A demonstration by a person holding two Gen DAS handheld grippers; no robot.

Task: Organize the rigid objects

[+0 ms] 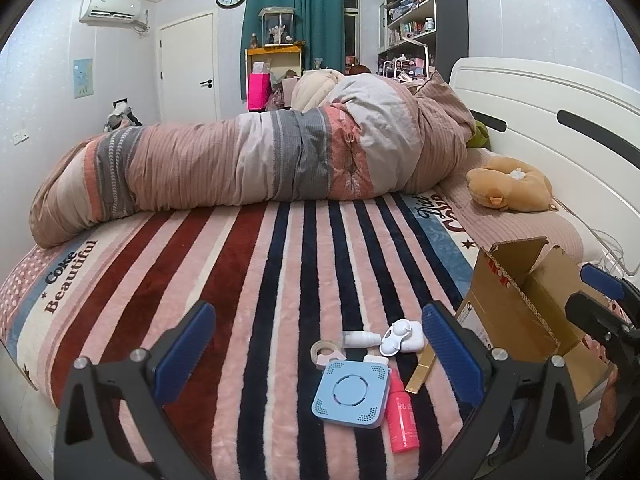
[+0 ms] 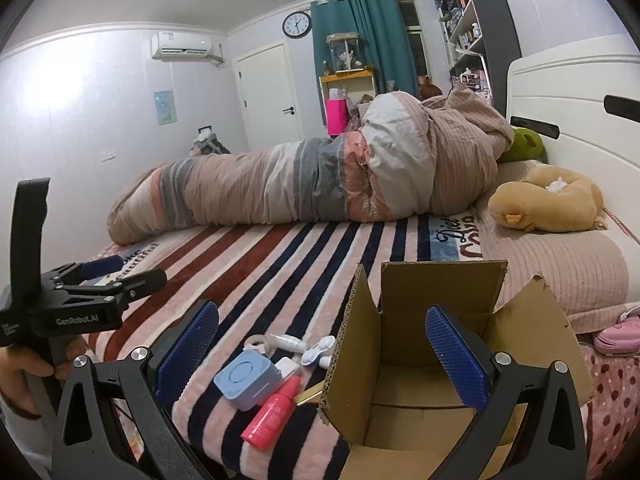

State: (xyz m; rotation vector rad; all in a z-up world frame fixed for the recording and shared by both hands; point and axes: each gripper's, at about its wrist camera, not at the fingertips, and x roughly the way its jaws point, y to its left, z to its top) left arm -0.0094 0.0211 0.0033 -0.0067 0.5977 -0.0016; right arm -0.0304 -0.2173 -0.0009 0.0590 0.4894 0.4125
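Observation:
A cluster of small items lies on the striped bed blanket: a light blue square device (image 1: 352,394) (image 2: 247,380), a red-pink bottle (image 1: 401,416) (image 2: 272,412), a tape roll (image 1: 326,350) (image 2: 256,342), a small white bottle (image 1: 360,338) (image 2: 288,343), a white case (image 1: 402,338) (image 2: 318,354) and a gold stick (image 1: 420,368). An open, empty cardboard box (image 1: 516,316) (image 2: 420,364) stands to their right. My left gripper (image 1: 316,352) is open above the items, also seen from the side (image 2: 116,270). My right gripper (image 2: 320,352) is open over the box's left wall.
A rolled striped duvet (image 1: 260,160) lies across the bed behind. A tan plush toy (image 2: 548,204) rests on the pillow by the white headboard (image 2: 572,92). A pink object (image 2: 618,334) lies right of the box.

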